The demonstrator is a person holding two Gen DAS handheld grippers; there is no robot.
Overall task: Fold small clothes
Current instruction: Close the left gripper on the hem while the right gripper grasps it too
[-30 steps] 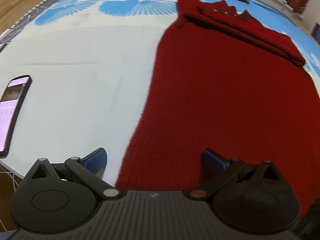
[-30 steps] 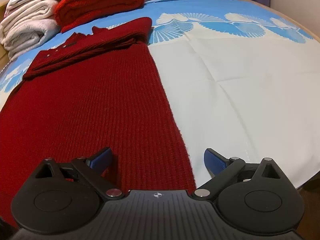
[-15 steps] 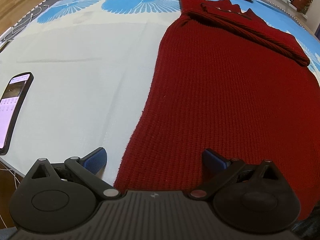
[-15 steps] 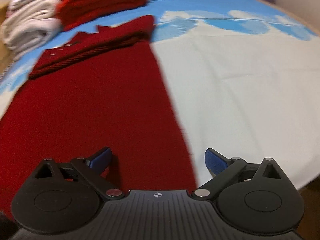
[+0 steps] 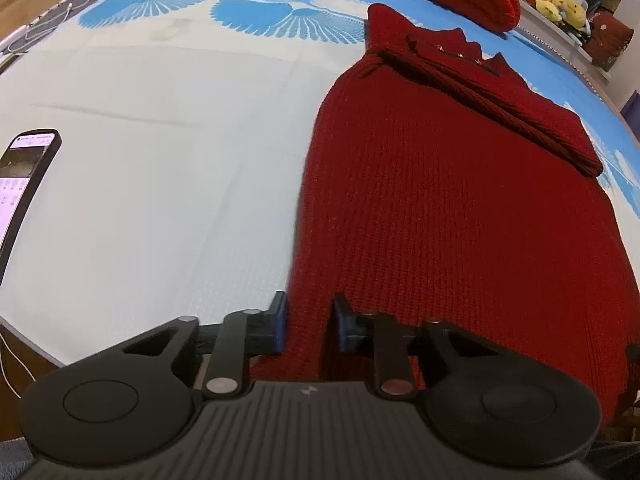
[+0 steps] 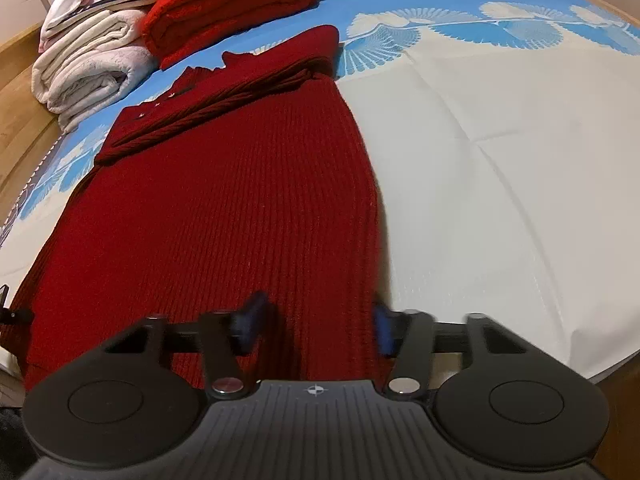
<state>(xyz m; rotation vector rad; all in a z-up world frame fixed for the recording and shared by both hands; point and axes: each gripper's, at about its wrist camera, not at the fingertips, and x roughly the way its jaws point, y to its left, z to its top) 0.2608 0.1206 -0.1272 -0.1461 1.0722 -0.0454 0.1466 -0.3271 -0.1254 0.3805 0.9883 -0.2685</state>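
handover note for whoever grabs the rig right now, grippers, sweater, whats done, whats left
Left gripper: pinched on the near hem corner of the dark red sweater.
Right gripper: blurred, jaws apart, straddling the opposite hem corner; grip not confirmed.
Sweater lies flat on the bed sheet, sleeves folded across the top near the collar.
Done: sleeves in. Left: probably secure the right grip, then fold the hem up toward the collar.

Two red knits [image 6: 224, 208] [image 6: 228, 8], one phone [image 5: 24, 184], one folded blanket [image 6: 88, 72].
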